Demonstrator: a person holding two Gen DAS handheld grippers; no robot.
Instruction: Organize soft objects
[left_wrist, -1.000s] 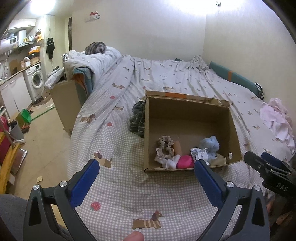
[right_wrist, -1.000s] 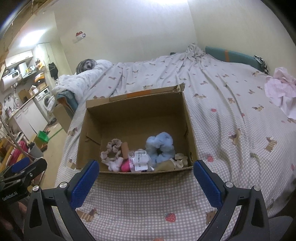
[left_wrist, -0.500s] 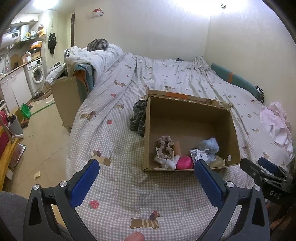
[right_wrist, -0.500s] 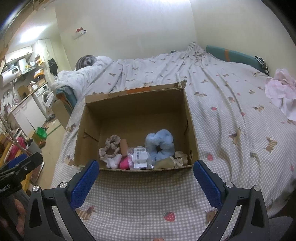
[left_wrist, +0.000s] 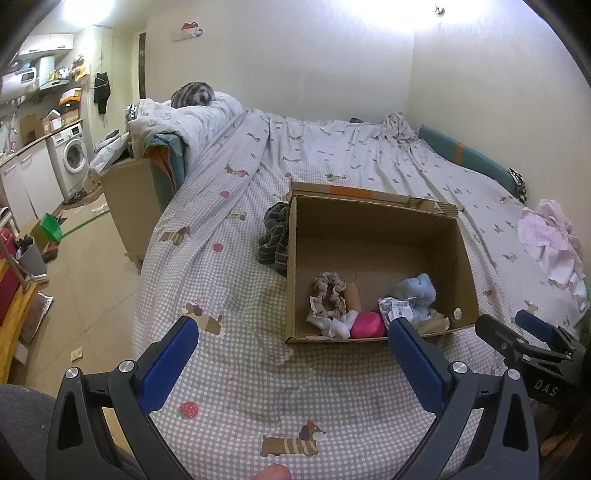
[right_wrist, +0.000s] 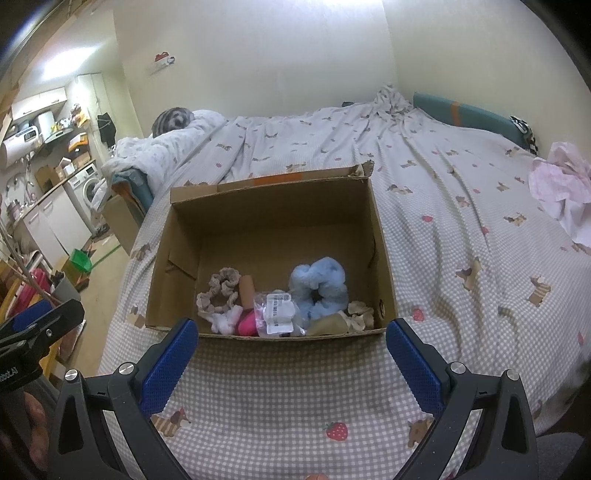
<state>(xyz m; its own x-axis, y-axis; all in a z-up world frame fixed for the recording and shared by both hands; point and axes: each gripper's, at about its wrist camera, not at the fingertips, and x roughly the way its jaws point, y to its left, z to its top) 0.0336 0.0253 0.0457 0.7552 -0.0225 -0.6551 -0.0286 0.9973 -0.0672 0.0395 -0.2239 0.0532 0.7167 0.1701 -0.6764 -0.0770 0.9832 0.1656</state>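
An open cardboard box (left_wrist: 373, 236) (right_wrist: 273, 221) sits on the checked bedsheet. Inside lie a beige scrunchie (left_wrist: 327, 293) (right_wrist: 219, 290), a fluffy blue scrunchie (left_wrist: 417, 290) (right_wrist: 319, 286), a pink item (left_wrist: 367, 325) (right_wrist: 247, 325), a white sock (left_wrist: 334, 326), a labelled plastic packet (right_wrist: 279, 314) and a tan piece (right_wrist: 354, 308). A dark striped cloth (left_wrist: 275, 240) lies on the bed against the box's left side. My left gripper (left_wrist: 291, 358) is open and empty, in front of the box. My right gripper (right_wrist: 291, 358) is open and empty, just before the box's near wall.
A pink-white garment (left_wrist: 550, 243) (right_wrist: 561, 184) lies at the bed's right edge. A folded duvet with a striped pillow (left_wrist: 194, 96) is at the far left. A wooden cabinet (left_wrist: 129, 203) stands beside the bed, with floor and a washing machine (left_wrist: 74, 155) beyond.
Both grippers have drawn back and risen slightly from the box, staying open. The box contents have not moved.
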